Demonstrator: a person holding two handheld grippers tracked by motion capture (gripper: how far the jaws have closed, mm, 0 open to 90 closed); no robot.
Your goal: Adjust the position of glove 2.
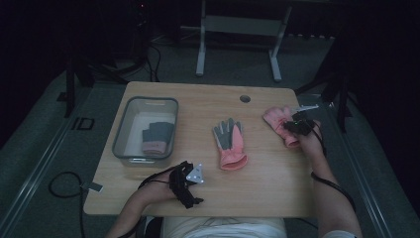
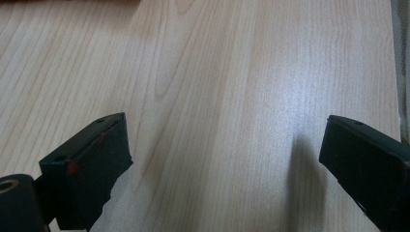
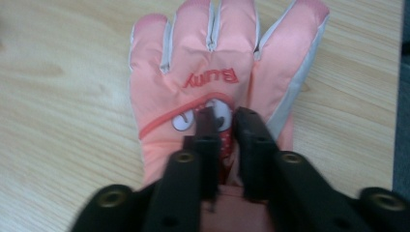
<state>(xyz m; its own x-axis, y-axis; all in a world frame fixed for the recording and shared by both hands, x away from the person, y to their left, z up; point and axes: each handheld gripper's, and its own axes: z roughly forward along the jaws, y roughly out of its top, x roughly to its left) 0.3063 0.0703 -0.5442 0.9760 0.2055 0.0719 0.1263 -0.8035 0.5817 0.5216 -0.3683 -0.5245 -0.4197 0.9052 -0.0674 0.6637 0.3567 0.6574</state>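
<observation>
Wooden table (image 1: 267,178), grey bin (image 1: 122,134) holding a dark glove (image 1: 157,135), pink-and-grey glove (image 1: 229,144) mid-table

black hand-held gripper (image 1: 295,125), trailing cable

Pink glove (image 3: 212,87): cuff hidden behind right gripper (image 3: 225,121) at lower frame; printed emblem partly covered.

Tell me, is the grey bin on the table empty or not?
Not empty. In the high view, one glove lies inside the grey bin.
</observation>
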